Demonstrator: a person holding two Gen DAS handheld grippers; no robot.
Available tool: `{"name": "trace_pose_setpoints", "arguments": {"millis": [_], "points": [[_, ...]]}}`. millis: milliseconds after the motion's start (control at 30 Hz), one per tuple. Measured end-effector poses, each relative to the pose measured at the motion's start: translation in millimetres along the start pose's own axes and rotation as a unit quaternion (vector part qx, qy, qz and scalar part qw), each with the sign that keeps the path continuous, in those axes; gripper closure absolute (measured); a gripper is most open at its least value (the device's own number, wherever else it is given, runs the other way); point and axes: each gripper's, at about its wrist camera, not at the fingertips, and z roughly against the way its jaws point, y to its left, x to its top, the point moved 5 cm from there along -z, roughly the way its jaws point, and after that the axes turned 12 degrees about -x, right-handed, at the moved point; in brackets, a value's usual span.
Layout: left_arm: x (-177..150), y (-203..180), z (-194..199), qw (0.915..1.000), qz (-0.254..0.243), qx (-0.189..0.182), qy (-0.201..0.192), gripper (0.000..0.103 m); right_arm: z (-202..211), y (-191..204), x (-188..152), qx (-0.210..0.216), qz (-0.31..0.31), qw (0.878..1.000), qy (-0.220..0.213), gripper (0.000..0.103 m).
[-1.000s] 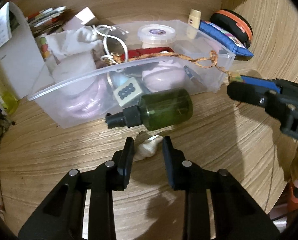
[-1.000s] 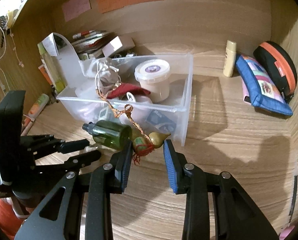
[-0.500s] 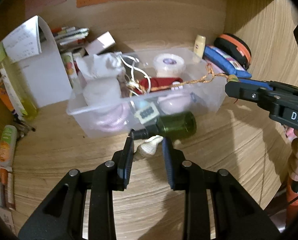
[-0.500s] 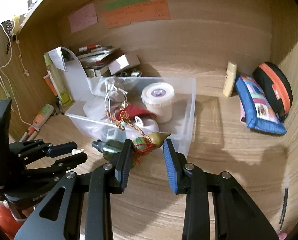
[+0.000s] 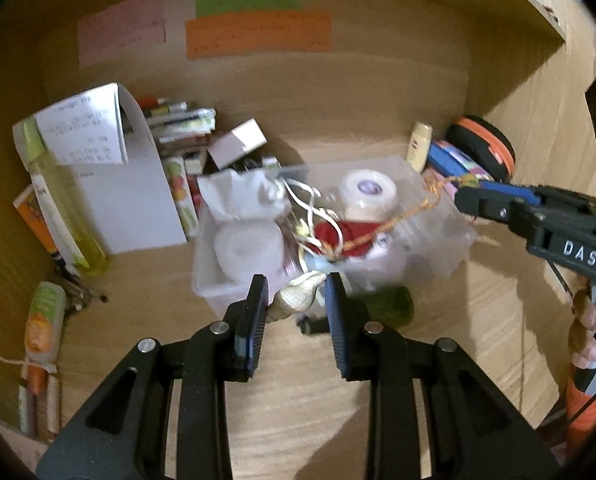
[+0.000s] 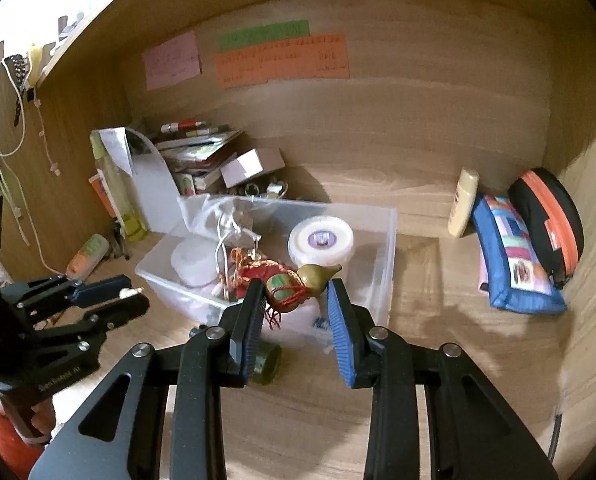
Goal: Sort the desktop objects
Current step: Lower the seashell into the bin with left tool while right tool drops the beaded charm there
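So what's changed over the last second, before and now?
Both hand-held grippers rose: the left one lifted the seashell off the desk, the right one raised the gourd charm, its cord trailing into the clear bin. The green bottle stayed down; both grips unchanged.

One clear bin (image 6: 386,240), three paper notes (image 6: 281,60), two pouches (image 6: 514,256)
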Motion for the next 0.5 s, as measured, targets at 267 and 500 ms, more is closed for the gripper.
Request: {"name": "trace_pose_setpoints", "arguments": {"millis": [267, 500], "points": [[31.2, 18.2, -19.4, 0.9995, 0.000, 0.032, -0.001, 0.074, -24.3, -0.6, 6.4, -0.002, 0.003, 1.000, 0.014, 0.074], [44.7, 32.2, -51.7, 0.9986, 0.014, 0.049, 0.014, 0.074, -50.5, 0.3, 9.7, -0.004, 0.003, 0.999, 0.035, 0.074]]}}
